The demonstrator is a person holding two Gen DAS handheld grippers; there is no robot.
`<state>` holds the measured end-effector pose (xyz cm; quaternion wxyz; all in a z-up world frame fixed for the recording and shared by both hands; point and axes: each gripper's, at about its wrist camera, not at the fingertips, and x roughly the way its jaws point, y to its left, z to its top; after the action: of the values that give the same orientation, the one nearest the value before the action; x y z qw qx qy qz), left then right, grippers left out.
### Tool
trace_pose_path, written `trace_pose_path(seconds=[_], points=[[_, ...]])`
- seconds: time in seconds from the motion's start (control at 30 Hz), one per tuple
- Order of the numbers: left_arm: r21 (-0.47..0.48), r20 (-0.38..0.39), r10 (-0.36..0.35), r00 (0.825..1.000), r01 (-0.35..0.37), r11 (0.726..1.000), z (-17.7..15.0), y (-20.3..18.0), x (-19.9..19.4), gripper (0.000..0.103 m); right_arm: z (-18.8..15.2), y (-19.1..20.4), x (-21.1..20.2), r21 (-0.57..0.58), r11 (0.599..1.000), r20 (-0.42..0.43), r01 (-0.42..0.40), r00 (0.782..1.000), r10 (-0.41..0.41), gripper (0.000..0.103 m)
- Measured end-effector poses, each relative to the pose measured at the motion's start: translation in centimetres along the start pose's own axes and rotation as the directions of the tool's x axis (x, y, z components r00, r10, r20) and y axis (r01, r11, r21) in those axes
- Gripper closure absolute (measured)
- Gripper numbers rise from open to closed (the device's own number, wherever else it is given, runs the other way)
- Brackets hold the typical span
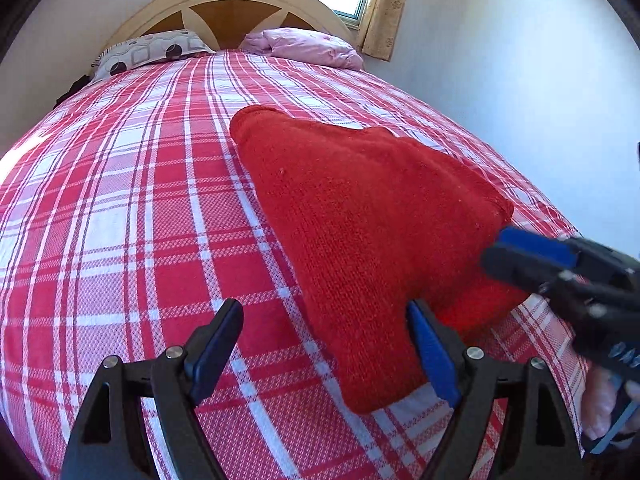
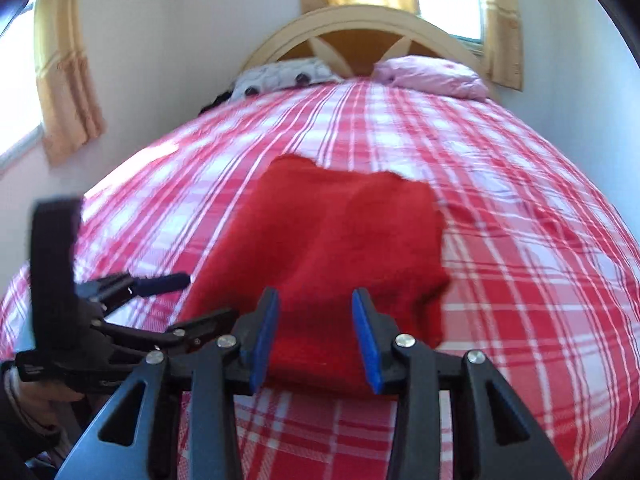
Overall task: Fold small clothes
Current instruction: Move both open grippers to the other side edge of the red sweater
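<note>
A red knitted garment (image 1: 360,220) (image 2: 340,240) lies folded flat on the red and white checked bed (image 1: 120,220) (image 2: 520,240). My left gripper (image 1: 322,312) stands wide open at the garment's near corner. That corner lies between its fingers, and its right pad (image 1: 432,356) sits against the knit. My right gripper (image 2: 316,300) hovers at the garment's right-hand near edge, jaws partly apart, with red cloth showing flat between the blue pads and no visible pinch. Each gripper shows in the other's view: the right gripper (image 1: 496,250) and the left gripper (image 2: 184,302).
A patterned pillow (image 1: 148,50) and a pink pillow (image 1: 312,46) lie against the arched headboard (image 1: 232,4). A white wall (image 1: 520,80) runs close along the bed's right side. Curtained windows (image 2: 64,80) are on the left and behind. A person's hand (image 1: 600,404) holds the right gripper.
</note>
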<state>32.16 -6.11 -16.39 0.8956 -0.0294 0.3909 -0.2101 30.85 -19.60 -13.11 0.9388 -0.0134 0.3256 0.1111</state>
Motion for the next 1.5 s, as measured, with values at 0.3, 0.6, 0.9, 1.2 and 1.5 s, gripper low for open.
trace_pose_path(seconds=[0.3, 0.6, 0.9, 1.2, 1.5], points=[[-0.048, -0.041, -0.031, 0.999, 0.03, 0.998, -0.3, 1.0, 0.6, 0.013, -2.5, -1.9, 2.5, 0.034, 0.999, -0.087, -0.007, 0.996, 0.01, 0.067], [-0.071, -0.029, -0.031, 0.999, 0.029, 0.997, -0.6, 1.4, 0.3, 0.013, -0.9, -1.3, -0.4, 0.027, 1.0, -0.036, 0.017, 0.999, -0.016, 0.057], [-0.079, -0.03, -0.034, 0.999, 0.032, 0.996, -0.6, 1.6, 0.4, 0.011, 4.3, 1.8, 3.6, -0.082, 0.997, -0.065, -0.004, 0.998, -0.001, 0.053], [-0.082, -0.035, -0.034, 0.999, 0.031, 0.996, -0.6, 1.6, 0.6, 0.011, 2.8, 0.5, 7.1, -0.04, 0.999, -0.157, -0.035, 0.987, 0.028, 0.052], [-0.089, -0.014, -0.025, 1.0, 0.023, 0.996, -0.6, 1.5, -0.1, 0.011, 2.4, 0.0, 5.7, -0.036, 0.998, -0.116, -0.05, 0.992, 0.046, 0.051]])
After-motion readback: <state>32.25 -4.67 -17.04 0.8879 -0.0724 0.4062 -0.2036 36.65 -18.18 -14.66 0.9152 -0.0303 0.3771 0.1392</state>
